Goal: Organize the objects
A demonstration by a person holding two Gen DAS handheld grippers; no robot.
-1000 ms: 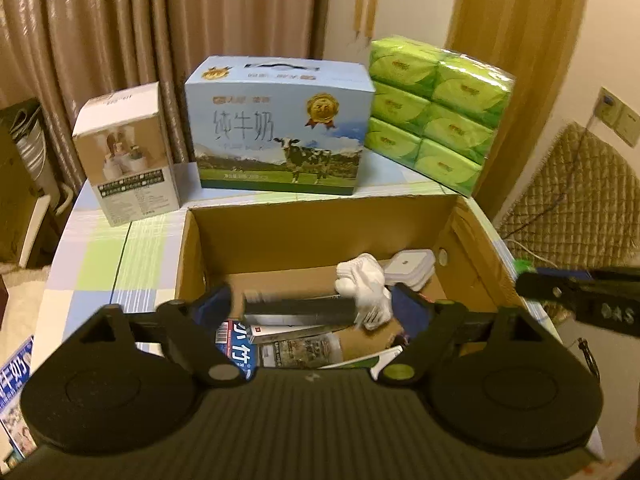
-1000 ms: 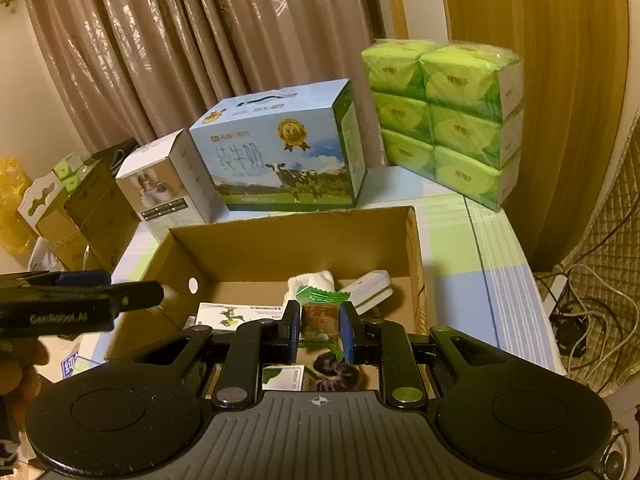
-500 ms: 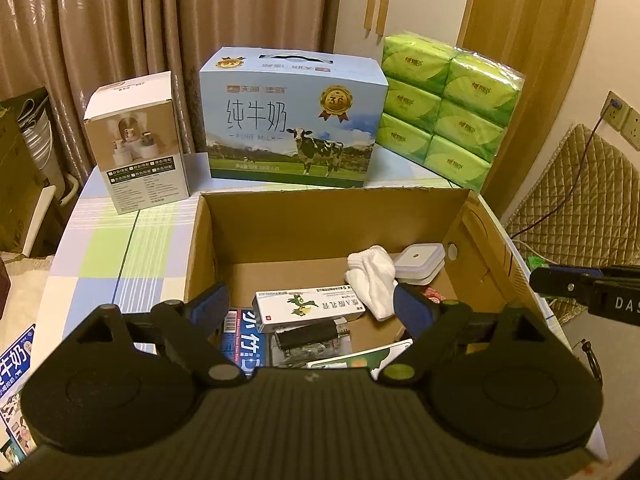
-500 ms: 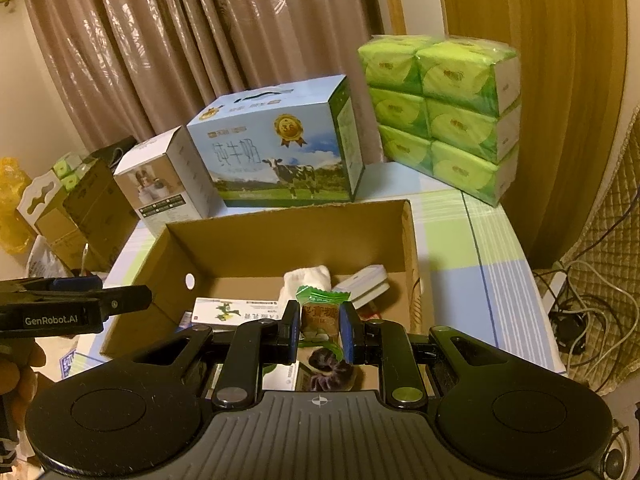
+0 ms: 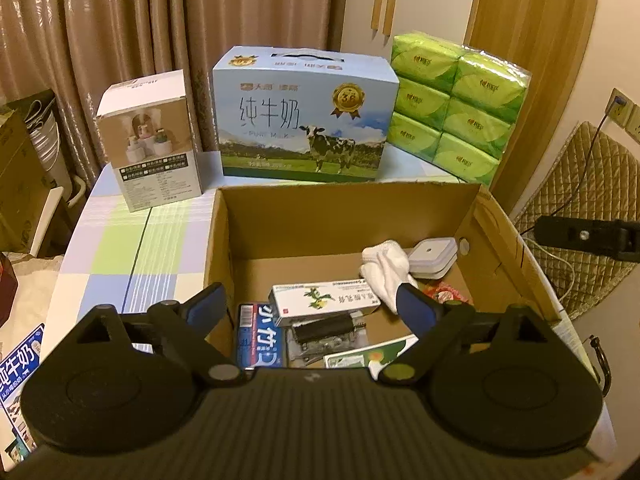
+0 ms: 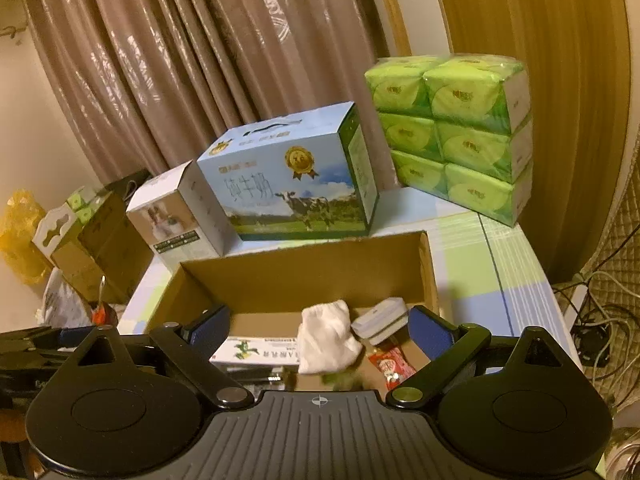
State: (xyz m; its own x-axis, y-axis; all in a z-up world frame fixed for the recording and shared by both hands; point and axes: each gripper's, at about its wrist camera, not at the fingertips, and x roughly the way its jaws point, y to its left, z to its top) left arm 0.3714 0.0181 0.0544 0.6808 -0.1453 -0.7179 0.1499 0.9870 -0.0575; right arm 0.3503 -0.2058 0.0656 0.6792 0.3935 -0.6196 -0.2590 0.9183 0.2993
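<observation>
A green snack packet [image 6: 340, 378], dropped a moment ago, lies blurred in the cardboard box [image 6: 304, 276] as the right gripper [image 6: 320, 326] has just been opening, empty; the left gripper [image 5: 310, 306] hovers spread, sorting apparently continuing.

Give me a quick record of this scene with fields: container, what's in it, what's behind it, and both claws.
container: open cardboard box on the checked tablecloth
contents: white cloth, white case, medicine box, blue packet, red packet
behind: milk carton, small white box, green tissue packs
left claw: open, empty
right claw: jaws just opened, nothing between them
</observation>
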